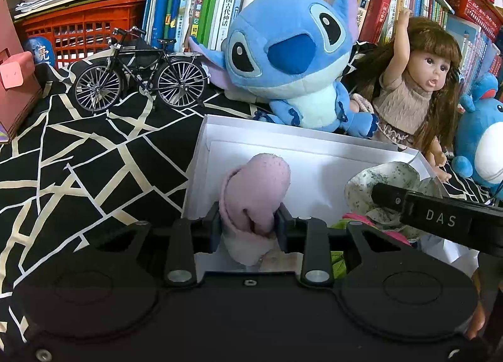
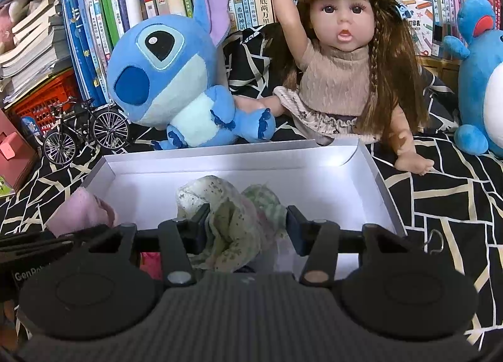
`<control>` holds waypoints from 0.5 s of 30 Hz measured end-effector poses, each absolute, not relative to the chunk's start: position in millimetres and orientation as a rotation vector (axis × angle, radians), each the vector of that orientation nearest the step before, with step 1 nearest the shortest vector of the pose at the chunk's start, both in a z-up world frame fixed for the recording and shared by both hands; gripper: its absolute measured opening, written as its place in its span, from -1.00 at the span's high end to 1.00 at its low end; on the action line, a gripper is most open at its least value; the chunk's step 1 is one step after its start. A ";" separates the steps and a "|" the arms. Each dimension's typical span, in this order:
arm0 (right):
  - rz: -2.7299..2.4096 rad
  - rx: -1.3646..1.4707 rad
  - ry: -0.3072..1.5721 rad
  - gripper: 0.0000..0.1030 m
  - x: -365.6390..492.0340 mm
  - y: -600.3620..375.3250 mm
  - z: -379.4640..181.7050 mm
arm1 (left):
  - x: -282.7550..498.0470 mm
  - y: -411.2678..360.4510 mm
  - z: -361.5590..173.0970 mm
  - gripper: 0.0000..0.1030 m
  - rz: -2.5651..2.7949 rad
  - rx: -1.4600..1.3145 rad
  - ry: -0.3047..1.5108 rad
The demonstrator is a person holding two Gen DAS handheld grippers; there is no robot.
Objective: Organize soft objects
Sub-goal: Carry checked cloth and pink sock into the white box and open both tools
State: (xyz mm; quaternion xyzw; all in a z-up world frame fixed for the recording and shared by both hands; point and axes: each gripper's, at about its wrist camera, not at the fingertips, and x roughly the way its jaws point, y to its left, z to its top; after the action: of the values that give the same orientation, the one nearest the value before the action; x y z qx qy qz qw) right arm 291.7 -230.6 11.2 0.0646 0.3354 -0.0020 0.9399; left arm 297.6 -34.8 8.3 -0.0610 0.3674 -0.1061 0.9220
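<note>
Left wrist view: a toy bicycle stands on the black patterned cloth, then a blue plush, a doll and a second blue plush behind the white box. The left gripper clamps a pink sock over the box's left part. Right wrist view: the right gripper appears to grip a speckled cloth bundle over the box, though its right pad's contact is unclear.
</note>
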 end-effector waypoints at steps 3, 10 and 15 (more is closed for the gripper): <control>-0.004 0.140 0.682 -0.13 290.6 -231.5 11.8 | 296.4 -35.9 9.2 0.29 -0.218 -0.121 0.753; 0.010 0.150 0.659 -0.36 281.1 -234.5 20.2 | 290.4 -33.7 14.3 0.14 -0.217 -0.122 0.747; 0.017 0.163 0.641 -0.49 273.2 -236.1 29.8 | 280.4 -31.5 27.2 -0.21 -0.211 -0.117 0.722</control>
State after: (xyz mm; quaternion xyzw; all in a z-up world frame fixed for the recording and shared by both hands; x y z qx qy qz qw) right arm 273.2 -236.1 29.8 0.0799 0.3148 0.0085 0.9457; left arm 280.4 -31.5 27.2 -0.0572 0.3524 -0.1030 0.9284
